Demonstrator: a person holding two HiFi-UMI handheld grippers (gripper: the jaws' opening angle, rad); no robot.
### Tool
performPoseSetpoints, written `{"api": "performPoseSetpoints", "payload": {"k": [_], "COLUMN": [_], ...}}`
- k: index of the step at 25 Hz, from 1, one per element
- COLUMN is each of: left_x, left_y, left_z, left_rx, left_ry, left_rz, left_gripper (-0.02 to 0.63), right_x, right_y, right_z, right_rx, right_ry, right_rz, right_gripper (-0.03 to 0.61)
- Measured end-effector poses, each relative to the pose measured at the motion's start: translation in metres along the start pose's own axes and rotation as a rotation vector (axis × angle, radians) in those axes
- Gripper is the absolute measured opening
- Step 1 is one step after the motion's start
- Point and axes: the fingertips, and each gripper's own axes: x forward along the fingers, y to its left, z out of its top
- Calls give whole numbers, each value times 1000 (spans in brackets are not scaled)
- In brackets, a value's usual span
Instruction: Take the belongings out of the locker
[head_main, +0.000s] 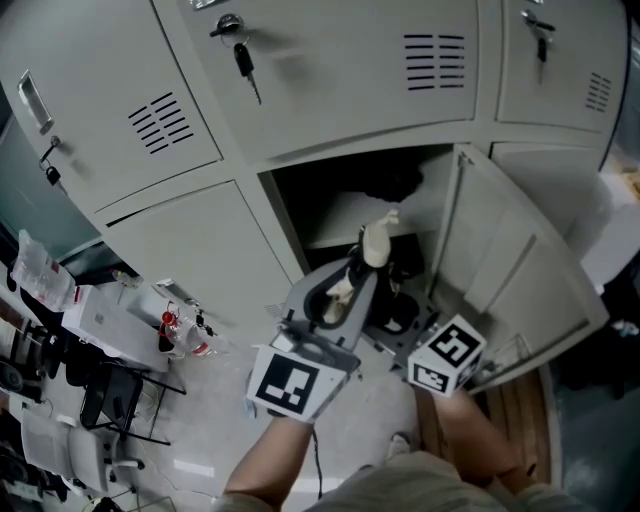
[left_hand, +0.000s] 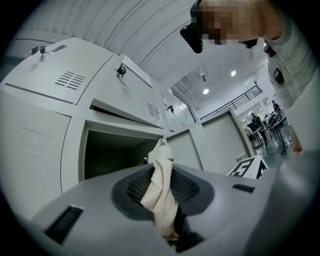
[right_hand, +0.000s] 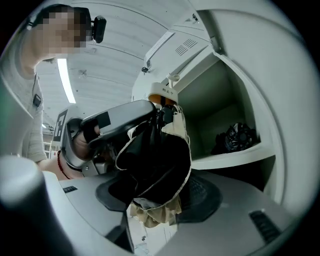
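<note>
A black cloth bag (right_hand: 155, 165) with cream edging hangs in front of the open locker (head_main: 330, 205). My right gripper (right_hand: 152, 210) is shut on the bag's bunched lower part. My left gripper (left_hand: 162, 220) is shut on the bag's cream strap (left_hand: 159, 187), which sticks up between its jaws. In the head view both grippers are at the locker mouth, the left gripper (head_main: 360, 265) above the right gripper (head_main: 395, 305), with the cream strap (head_main: 378, 240) poking up. A dark crumpled item (right_hand: 235, 137) lies on the locker shelf (right_hand: 235, 157), the same dark item (head_main: 392, 185) deep inside.
The locker door (head_main: 510, 270) stands swung open to the right. Shut lockers surround it, with keys (head_main: 243, 58) hanging in their locks. A small cart with bottles (head_main: 180, 335) and chairs (head_main: 110, 400) stand at the lower left.
</note>
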Motion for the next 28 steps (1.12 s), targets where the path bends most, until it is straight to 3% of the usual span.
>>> {"api": "performPoseSetpoints", "payload": {"k": [12,17,28], "left_x": [-32,-50,-101], "left_y": [-15,-25,-40], "left_z": [4,6,7], "left_rx": [-45,-69,-88], "left_ry": [-48,-64,-39], "left_rz": [17,9,24], "left_gripper": [101,157,160], "right_x": [-17,-26,-56], "right_y": [29,47,68], "right_z": [-5,-7,-15], "right_rx": [-53,-30,-30], "right_ry": [14,26,22], "right_rz": [-36,-37,-79], "right_gripper": [235,234,233]}}
